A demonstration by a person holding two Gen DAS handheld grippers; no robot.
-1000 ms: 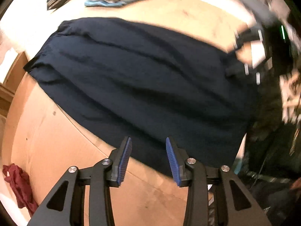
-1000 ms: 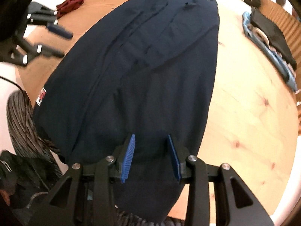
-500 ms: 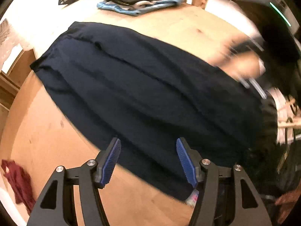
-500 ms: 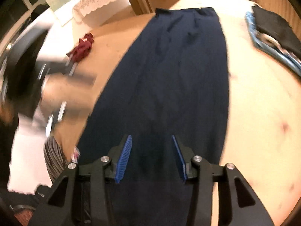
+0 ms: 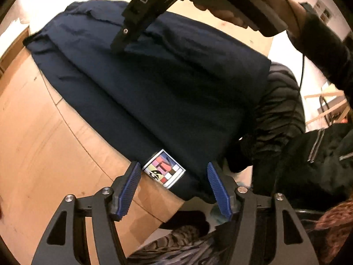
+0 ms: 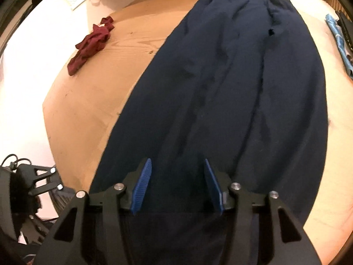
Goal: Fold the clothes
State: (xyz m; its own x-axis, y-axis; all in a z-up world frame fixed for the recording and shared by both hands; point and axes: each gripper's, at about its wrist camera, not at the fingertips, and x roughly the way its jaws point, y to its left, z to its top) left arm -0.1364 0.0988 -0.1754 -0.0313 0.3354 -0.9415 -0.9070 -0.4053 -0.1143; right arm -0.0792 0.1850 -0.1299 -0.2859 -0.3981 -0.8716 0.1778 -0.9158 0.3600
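A long navy garment (image 6: 231, 92) lies spread flat along the wooden counter (image 6: 88, 92), its far end reaching toward the back edge and its near end hanging a little over the front rim. It shows soft lengthwise creases. Near the front corner a small square patch (image 5: 163, 168) in bright colours sits on the fabric.

The left gripper (image 5: 174, 187) hangs over that corner, pointing steeply down, its blue fingers (image 5: 129, 190) spread wide on either side of the patch; they have just been opening and do not press on the cloth. The right gripper (image 6: 177, 184) is over the near end of the garment, closer to its middle, with its fingers (image 6: 142, 186) also apart and just been opening, nothing pinched between them. In the left wrist view the right gripper reaches in from above, held by a hand (image 5: 242, 6) in a dark sleeve.

A crumpled dark red cloth (image 6: 91, 44) lies on the counter well to the left of the garment. At the right edge a folded stack (image 6: 340, 31) with a light blue piece under a black one rests apart from it.
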